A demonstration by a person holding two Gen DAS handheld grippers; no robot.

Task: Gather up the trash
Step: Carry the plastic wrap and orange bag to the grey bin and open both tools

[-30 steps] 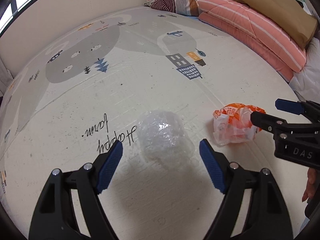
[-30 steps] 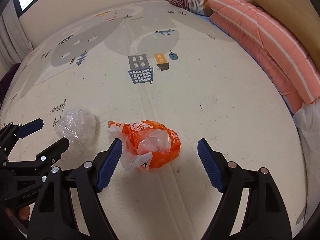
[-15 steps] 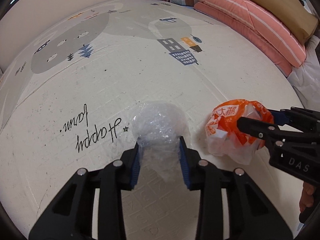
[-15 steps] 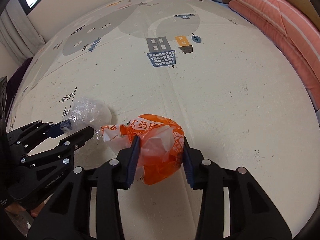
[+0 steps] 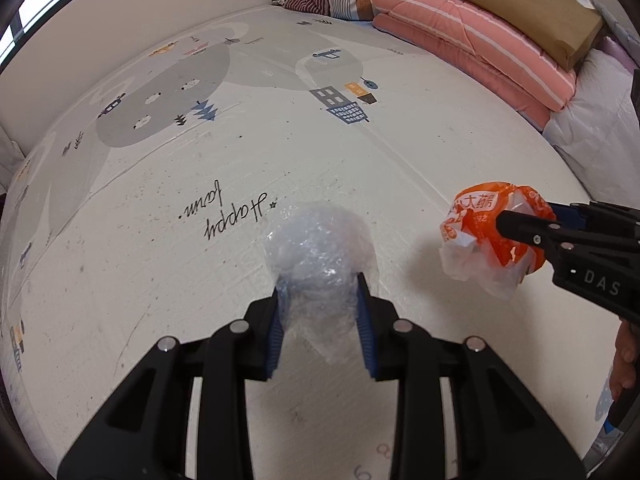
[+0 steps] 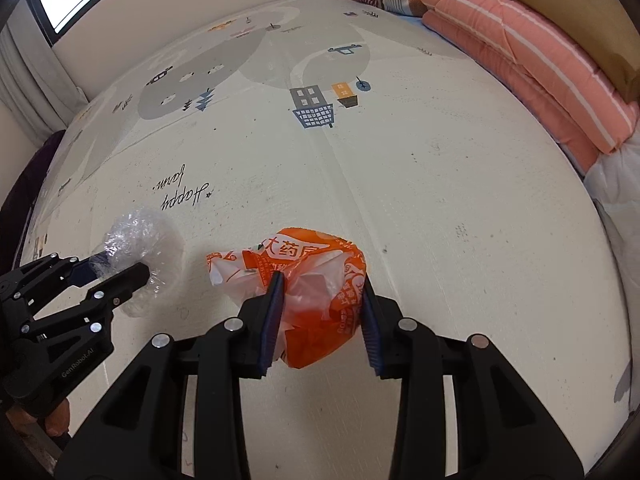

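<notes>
The clear plastic wad (image 5: 320, 256) sat between the fingers of the left gripper (image 5: 320, 320), above the play mat (image 5: 280, 140). To its right, the crumpled bag (image 6: 304, 292) sat in the right gripper (image 6: 322, 320). Folded quilts (image 5: 472, 40) lay along the mat's far right edge, a paper bag (image 5: 520, 4) on top.

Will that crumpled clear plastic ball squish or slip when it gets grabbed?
The crumpled clear plastic ball probably squishes: the left gripper dents its sides. It looks light and thin. The shiny film might slip, though the ridged blue pads likely help.
</notes>
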